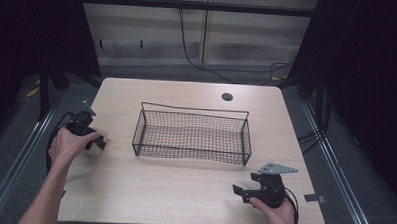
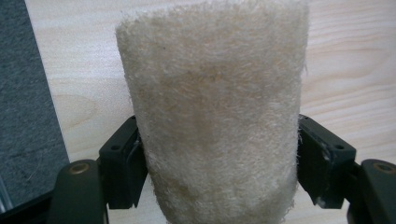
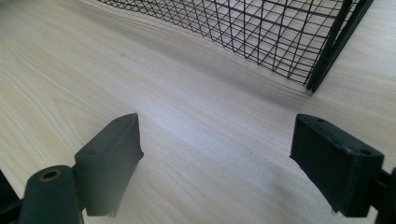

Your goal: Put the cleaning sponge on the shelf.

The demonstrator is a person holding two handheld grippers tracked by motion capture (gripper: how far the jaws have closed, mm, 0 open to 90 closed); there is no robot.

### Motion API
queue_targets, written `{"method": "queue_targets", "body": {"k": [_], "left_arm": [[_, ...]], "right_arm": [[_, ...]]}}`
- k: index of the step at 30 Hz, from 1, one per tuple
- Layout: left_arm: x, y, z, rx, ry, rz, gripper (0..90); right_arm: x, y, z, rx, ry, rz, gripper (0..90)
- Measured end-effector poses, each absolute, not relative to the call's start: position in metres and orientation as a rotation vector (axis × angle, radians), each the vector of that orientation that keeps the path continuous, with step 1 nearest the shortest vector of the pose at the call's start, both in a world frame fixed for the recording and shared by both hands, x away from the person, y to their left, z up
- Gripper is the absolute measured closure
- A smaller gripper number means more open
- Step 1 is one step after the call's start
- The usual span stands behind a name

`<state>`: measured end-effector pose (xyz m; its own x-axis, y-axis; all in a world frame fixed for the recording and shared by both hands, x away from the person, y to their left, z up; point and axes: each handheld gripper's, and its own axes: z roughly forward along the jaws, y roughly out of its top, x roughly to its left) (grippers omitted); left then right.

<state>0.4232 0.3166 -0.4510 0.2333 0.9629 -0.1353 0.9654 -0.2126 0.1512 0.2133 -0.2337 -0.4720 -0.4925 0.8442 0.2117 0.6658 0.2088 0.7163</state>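
A cream, fuzzy roll stands upright between my left gripper's black jaws, which press on both its sides, with pale wooden table under it. In the high view this left gripper sits at the table's left edge under a hand, the roll peeking out beside the fingers. A black wire basket stands mid-table with nothing in it. My right gripper rests near the front right, open and holding nothing. Its jaws spread wide over bare wood, the basket's corner ahead to the right.
A dark round hole sits in the table behind the basket. Grey floor drops off just left of the left gripper. Cables hang along the back wall, and a metal rail runs along the table's right side.
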Motion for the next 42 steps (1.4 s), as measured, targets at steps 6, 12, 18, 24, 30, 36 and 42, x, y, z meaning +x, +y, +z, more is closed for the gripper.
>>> {"method": "queue_targets", "body": {"k": [6,12,18,24,30,36,42], "left_arm": [[0.421,0.318,-0.446,2.296,1.798,-0.047,28.1],[0.419,0.318,-0.444,2.309,1.773,-0.058,28.2],[0.416,0.318,-0.436,2.277,1.797,-0.07,28.3],[0.414,0.314,-0.429,2.272,1.743,-0.094,28.4],[0.41,0.312,-0.421,2.254,1.717,-0.109,28.4],[0.408,0.314,-0.417,2.205,1.712,-0.131,28.4],[0.405,0.313,-0.406,2.179,1.663,-0.175,28.4]], "right_arm": [[0.213,-0.233,-0.472,1.442,2.261,1.152,15.9],[0.213,-0.233,-0.472,1.432,2.26,1.156,15.9],[0.214,-0.233,-0.472,1.44,2.259,1.153,15.9],[0.214,-0.233,-0.472,1.44,2.258,1.156,15.9],[0.213,-0.234,-0.472,1.445,2.253,1.161,15.6],[0.214,-0.233,-0.472,1.44,2.257,1.162,15.6],[0.214,-0.234,-0.472,1.44,2.255,1.164,15.6]]}}
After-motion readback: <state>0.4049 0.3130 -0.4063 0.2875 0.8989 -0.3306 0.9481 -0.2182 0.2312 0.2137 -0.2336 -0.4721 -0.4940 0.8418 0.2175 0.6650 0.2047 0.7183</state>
